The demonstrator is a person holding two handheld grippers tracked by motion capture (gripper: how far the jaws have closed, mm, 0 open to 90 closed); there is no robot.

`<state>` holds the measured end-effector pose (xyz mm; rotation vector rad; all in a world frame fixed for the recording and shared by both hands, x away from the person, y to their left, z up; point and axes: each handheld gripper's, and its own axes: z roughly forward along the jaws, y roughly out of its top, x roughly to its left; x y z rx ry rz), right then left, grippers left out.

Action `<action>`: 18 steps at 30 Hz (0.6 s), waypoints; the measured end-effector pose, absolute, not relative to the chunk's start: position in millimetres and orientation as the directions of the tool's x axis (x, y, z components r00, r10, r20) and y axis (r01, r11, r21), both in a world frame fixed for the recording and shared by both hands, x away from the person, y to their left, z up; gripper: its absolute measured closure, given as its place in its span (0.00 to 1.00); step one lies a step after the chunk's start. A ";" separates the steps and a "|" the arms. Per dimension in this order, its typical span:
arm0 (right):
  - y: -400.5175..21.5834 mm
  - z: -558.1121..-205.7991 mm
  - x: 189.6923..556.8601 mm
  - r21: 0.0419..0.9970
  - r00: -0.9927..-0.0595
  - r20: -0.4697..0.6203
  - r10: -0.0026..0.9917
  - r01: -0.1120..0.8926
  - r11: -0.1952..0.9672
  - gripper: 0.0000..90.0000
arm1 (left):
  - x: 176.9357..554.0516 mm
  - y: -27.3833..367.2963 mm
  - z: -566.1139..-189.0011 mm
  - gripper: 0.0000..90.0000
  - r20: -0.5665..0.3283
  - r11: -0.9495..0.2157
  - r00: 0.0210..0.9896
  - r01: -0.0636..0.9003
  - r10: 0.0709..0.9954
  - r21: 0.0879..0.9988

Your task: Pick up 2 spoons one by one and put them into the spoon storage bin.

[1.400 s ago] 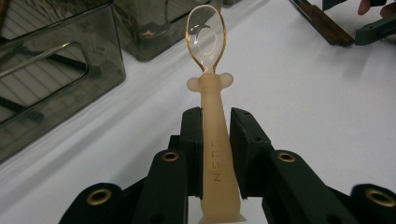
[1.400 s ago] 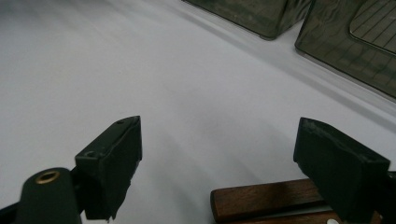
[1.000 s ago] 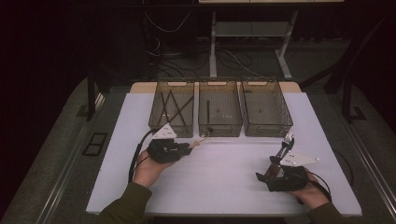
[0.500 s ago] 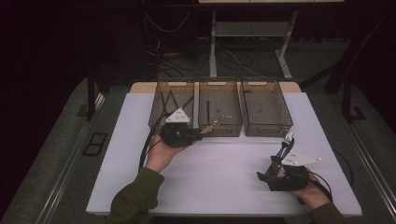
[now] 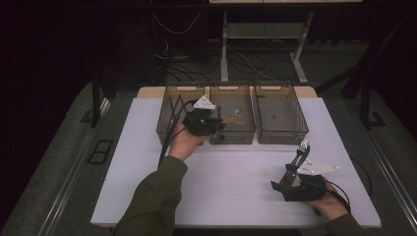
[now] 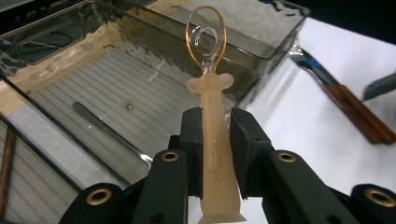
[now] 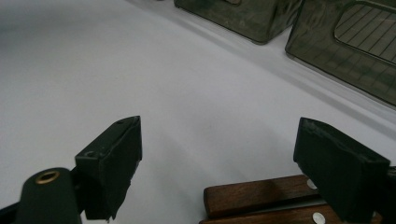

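Now the left gripper [image 6: 212,135] is squeezing a pale plastic stick with a clear loop on top [image 6: 211,154] between its two jaws — the stick is standing up straight, right over the edge of the middle bin [image 5: 231,114]. Meanwhile the right gripper [image 7: 224,163] is sitting wide open on the white table [image 5: 226,187], gripping nothing — a wooden-handled tool [image 7: 252,198] is lying low between its jaws.

The setting is a laboratory recording station. A white table [image 5: 236,196] stands in a dark room. Three smoked plastic bins [image 5: 232,118] sit in a row at 12 o'clock. Loose cables [image 5: 172,24] and a metal stand [image 5: 223,49] occupy the floor behind.
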<state>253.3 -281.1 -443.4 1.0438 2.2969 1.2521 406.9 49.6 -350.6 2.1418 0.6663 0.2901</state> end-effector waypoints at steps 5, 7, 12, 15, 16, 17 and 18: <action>-282.4 -442.6 253.1 0.825 -0.675 0.063 0.735 0.450 0.342 0.17 | 422.8 36.0 -355.9 0.83 -0.022 -0.510 0.810 0.389 0.586 0.767; -282.8 -442.4 253.0 0.826 -0.675 0.063 0.735 0.449 0.342 0.17 | 428.7 30.4 -358.6 0.83 -0.023 -0.507 0.798 0.404 0.602 0.761; -282.9 -442.3 252.9 0.828 -0.678 0.065 0.732 0.446 0.340 0.17 | 445.3 22.7 -364.0 0.82 0.003 -0.540 0.775 0.437 0.632 0.719; -283.0 -442.2 252.8 0.829 -0.681 0.063 0.730 0.442 0.342 0.17 | 451.2 15.5 -367.5 0.82 -0.012 -0.521 0.755 0.464 0.655 0.716; -283.1 -442.2 252.9 0.830 -0.683 0.060 0.728 0.440 0.343 0.17 | 452.4 13.3 -368.5 0.82 -0.009 -0.526 0.752 0.470 0.659 0.709; -283.0 -442.1 252.6 0.831 -0.682 0.061 0.729 0.440 0.342 0.17 | 455.0 13.0 -369.0 0.82 0.016 -0.556 0.760 0.459 0.649 0.693; -283.1 -441.8 252.3 0.830 -0.683 0.058 0.728 0.439 0.345 0.17 | 455.5 10.6 -371.0 0.82 0.008 -0.547 0.752 0.472 0.659 0.692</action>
